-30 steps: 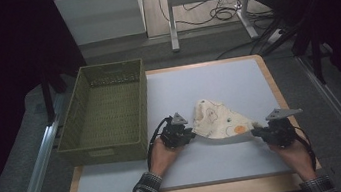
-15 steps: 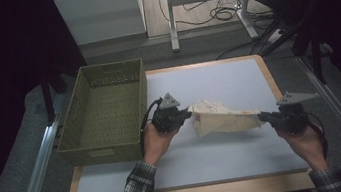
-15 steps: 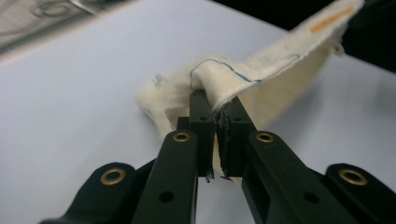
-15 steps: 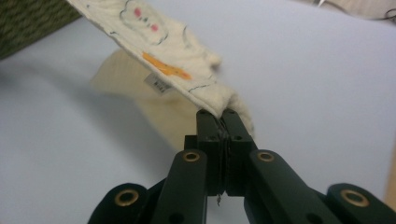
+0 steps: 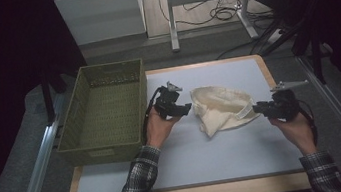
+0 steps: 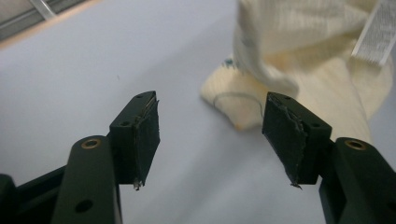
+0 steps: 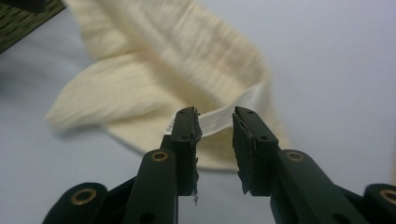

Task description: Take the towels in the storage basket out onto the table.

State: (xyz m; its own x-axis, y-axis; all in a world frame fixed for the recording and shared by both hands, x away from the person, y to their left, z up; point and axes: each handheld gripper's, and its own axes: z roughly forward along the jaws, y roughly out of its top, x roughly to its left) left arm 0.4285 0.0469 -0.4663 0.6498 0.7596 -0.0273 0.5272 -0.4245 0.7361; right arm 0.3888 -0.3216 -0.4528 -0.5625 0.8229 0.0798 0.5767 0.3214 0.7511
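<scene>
Both tongs just opened; garment released.

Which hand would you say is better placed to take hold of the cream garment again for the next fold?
Probably the right gripper: the cream garment's white hem band lies between its narrowly parted jaws. The left gripper, just opened, stands wide and clear of the cloth.

The garment is soft ribbed cream cloth. The basket looks like woven green plastic. The table has a smooth matt surface with a wooden edge.
</scene>
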